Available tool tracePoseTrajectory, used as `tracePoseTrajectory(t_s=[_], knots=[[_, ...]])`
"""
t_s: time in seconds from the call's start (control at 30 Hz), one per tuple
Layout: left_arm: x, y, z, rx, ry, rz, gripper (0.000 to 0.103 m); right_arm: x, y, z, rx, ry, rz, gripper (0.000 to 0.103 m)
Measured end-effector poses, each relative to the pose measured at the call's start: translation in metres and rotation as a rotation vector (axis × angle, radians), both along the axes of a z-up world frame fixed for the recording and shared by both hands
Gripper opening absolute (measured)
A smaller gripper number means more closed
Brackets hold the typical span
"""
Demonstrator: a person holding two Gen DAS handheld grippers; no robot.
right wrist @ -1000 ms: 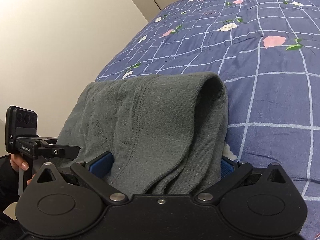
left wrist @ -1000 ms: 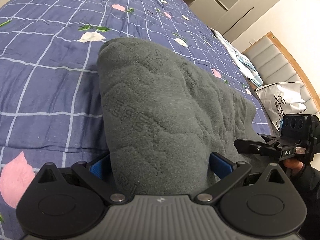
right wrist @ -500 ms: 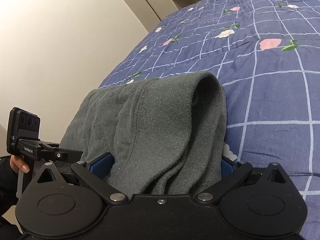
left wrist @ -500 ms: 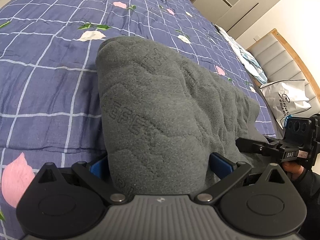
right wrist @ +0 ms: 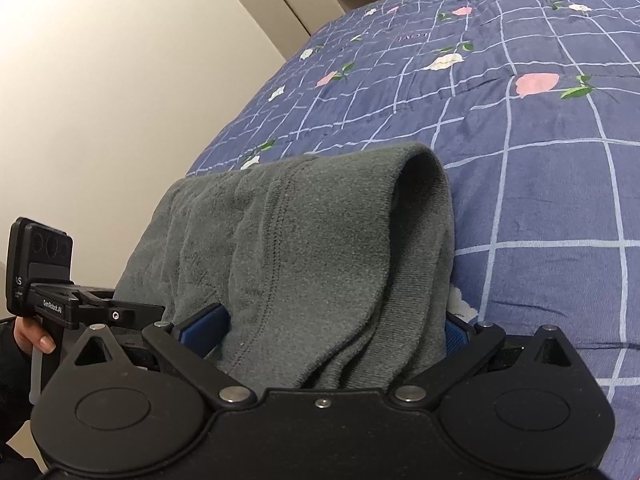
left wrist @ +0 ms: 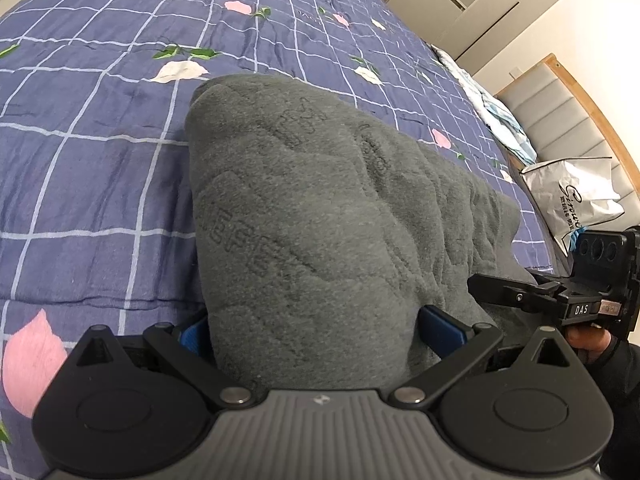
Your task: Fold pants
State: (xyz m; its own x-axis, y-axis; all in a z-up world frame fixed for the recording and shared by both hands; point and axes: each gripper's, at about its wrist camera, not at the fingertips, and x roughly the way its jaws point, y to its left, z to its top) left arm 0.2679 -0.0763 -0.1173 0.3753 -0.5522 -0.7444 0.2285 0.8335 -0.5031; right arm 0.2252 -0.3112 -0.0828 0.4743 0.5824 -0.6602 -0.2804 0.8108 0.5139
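Between both tools hang the grey embossed fleece pants (left wrist: 312,216), the left gripper (left wrist: 316,328) and right gripper (right wrist: 336,332) each clamped on a bunch, carried slightly further toward twelve o'clock over the blue checked floral quilt (left wrist: 88,152); fold still being laid.

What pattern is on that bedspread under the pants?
The bedspread is blue-purple with a pale grid and scattered pink and white flowers with green leaves, clearest in the left wrist view.

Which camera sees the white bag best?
The left wrist view. The white bag shows there at the right edge, beside the bed, with dark writing on it. The right wrist view shows none of it, only pants, bed and wall.
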Motion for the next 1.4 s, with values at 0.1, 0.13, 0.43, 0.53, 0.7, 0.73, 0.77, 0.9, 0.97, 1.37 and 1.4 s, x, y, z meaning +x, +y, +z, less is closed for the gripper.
tracePoseTrajectory(t_s=[0.1, 0.13, 0.43, 0.53, 0.7, 0.73, 0.77, 0.9, 0.97, 1.37, 1.4], knots=[[-0.002, -0.005, 0.003, 0.020, -0.005, -0.014, 0.103, -0.001, 0.003, 0.003, -0.008, 0.007, 0.017, 0.100], [-0.002, -0.007, 0.004, 0.027, -0.007, -0.014, 0.103, -0.002, 0.004, 0.004, -0.006, 0.008, 0.017, 0.099], [0.000, -0.010, 0.006, 0.041, 0.015, -0.002, 0.100, -0.004, 0.006, 0.004, -0.011, 0.005, -0.020, 0.094], [-0.001, -0.011, 0.013, 0.058, 0.016, 0.007, 0.094, -0.009, 0.003, 0.009, -0.005, -0.007, -0.040, 0.083], [-0.006, -0.004, 0.028, 0.039, 0.019, 0.035, 0.083, -0.017, -0.003, 0.021, 0.034, -0.008, -0.089, 0.064], [-0.007, -0.004, 0.031, 0.037, 0.016, 0.034, 0.081, -0.019, -0.002, 0.024, 0.036, -0.013, -0.089, 0.063], [-0.009, -0.003, 0.034, 0.036, 0.014, 0.033, 0.080, -0.020, -0.001, 0.027, 0.043, -0.016, -0.092, 0.060], [-0.013, 0.007, 0.047, 0.028, 0.016, 0.047, 0.079, -0.026, 0.003, 0.040, 0.089, -0.014, -0.104, 0.057], [-0.016, 0.018, 0.055, 0.032, 0.010, 0.064, 0.079, -0.027, 0.010, 0.046, 0.100, -0.008, -0.097, 0.056], [-0.021, 0.122, 0.096, 0.097, -0.049, 0.200, 0.079, -0.007, 0.113, 0.072, 0.166, -0.027, 0.012, 0.056], [-0.020, 0.131, 0.097, 0.103, -0.052, 0.213, 0.079, -0.003, 0.124, 0.071, 0.171, -0.028, 0.018, 0.056]])
